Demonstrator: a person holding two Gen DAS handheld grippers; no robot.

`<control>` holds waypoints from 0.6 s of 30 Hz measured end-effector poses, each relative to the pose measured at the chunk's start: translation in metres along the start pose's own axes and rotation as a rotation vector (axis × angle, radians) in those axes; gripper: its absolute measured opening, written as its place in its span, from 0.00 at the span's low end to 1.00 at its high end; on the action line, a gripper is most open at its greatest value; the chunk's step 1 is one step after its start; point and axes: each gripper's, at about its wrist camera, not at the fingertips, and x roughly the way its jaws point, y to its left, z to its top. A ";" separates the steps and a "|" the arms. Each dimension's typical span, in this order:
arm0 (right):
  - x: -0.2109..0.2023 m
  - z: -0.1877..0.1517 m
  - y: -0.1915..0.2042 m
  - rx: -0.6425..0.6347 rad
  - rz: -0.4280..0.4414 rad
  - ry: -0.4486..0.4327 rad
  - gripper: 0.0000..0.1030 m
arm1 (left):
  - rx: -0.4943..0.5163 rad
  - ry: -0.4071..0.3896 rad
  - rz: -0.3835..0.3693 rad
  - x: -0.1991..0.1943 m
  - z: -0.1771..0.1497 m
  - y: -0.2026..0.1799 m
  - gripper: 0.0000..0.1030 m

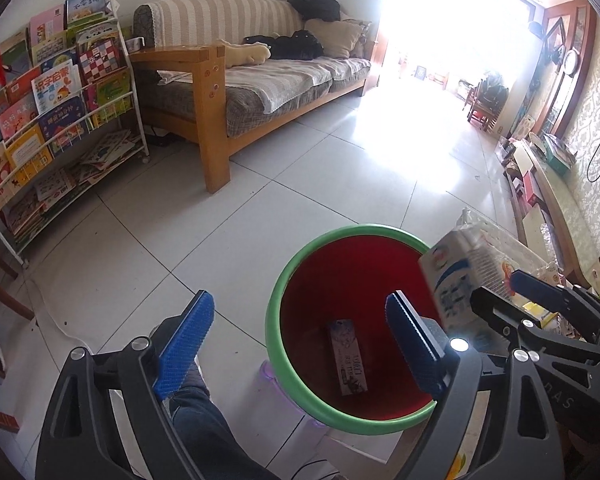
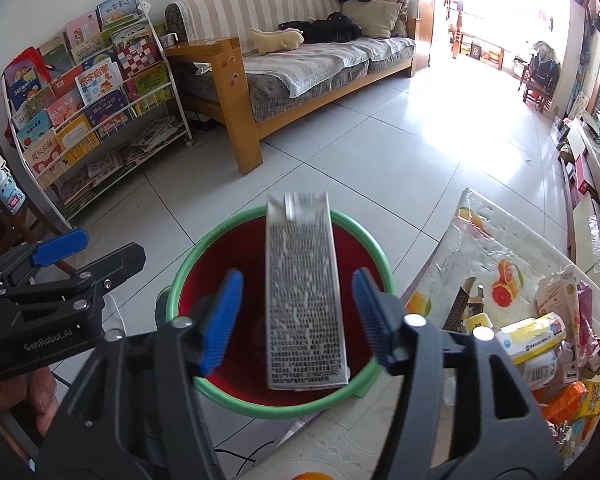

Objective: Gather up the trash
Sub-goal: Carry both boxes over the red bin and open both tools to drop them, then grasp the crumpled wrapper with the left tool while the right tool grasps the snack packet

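Note:
A red bin with a green rim (image 1: 300,276) (image 2: 188,260) stands on the floor by the table. A small carton (image 1: 348,356) lies inside it. My left gripper (image 1: 300,340) is open and empty over the bin's near edge. My right gripper (image 2: 298,312) is open over the bin. A white milk carton (image 2: 304,296) is between its blue fingers (image 2: 224,316), blurred and apart from both pads, above the bin's opening. In the left wrist view the same carton (image 1: 456,280) shows at the bin's right rim, in front of the right gripper (image 1: 496,284).
A table with a fruit-print cover (image 2: 472,248) at right holds several wrappers and packets (image 2: 540,344). A wooden sofa (image 1: 260,76) and a white book rack (image 1: 60,112) stand beyond on the tiled floor (image 1: 300,168). My leg (image 1: 204,412) is below the left gripper.

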 end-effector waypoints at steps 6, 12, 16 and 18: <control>-0.003 0.001 0.002 -0.006 -0.017 -0.015 0.81 | -0.005 0.000 -0.003 0.000 0.000 0.004 0.82; -0.015 -0.002 -0.006 0.010 -0.042 -0.024 0.88 | 0.005 -0.008 -0.013 -0.006 -0.001 -0.003 0.82; -0.031 -0.010 -0.020 0.033 -0.065 -0.038 0.90 | 0.019 -0.015 -0.036 -0.015 -0.002 -0.015 0.82; -0.043 -0.015 -0.029 0.050 -0.082 -0.047 0.91 | 0.033 -0.020 -0.054 -0.021 -0.004 -0.026 0.82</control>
